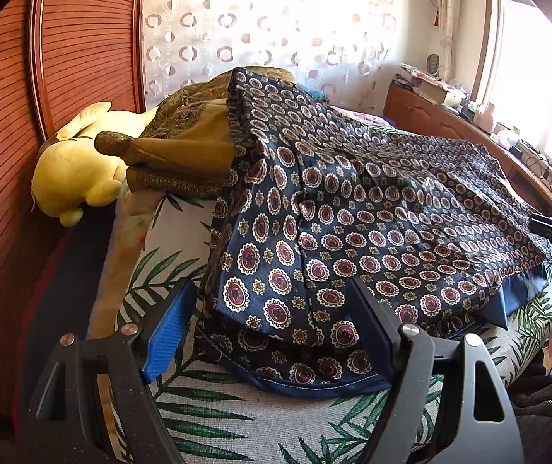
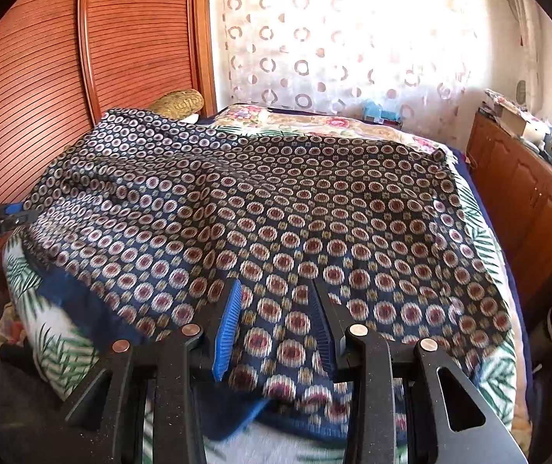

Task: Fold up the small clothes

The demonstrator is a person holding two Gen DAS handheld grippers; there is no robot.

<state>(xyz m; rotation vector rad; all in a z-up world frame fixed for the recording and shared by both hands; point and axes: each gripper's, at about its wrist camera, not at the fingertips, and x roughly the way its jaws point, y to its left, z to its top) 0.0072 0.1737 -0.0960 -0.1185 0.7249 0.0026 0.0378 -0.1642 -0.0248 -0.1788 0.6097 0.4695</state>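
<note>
The navy patterned garment (image 2: 276, 208) lies spread over the bed (image 2: 496, 379), its near hem along the bed's near edge and its far side climbing toward the headboard end, where it is draped up over an olive-gold cloth (image 1: 183, 143). In my judgement I am between folds: the piece has been laid out and I am letting go of its hem, not gripping it. My right gripper (image 2: 276, 290) stands partly open just above the fabric at the near edge, jaws apart with the cloth showing between them but not pinched. My left gripper (image 1: 272, 290) is wide open over the corner nearest the headboard, holding nothing, with the doubled-over hem below and between its fingers. The next move, I think, calls for both grippers to take hold of an edge at matching points and carry it across evenly, since this slippery-looking fabric could slide or bunch. I count one navy garment, one olive-gold cloth, one yellow plush toy (image 1: 78, 170) by the headboard, and two grippers.
</note>
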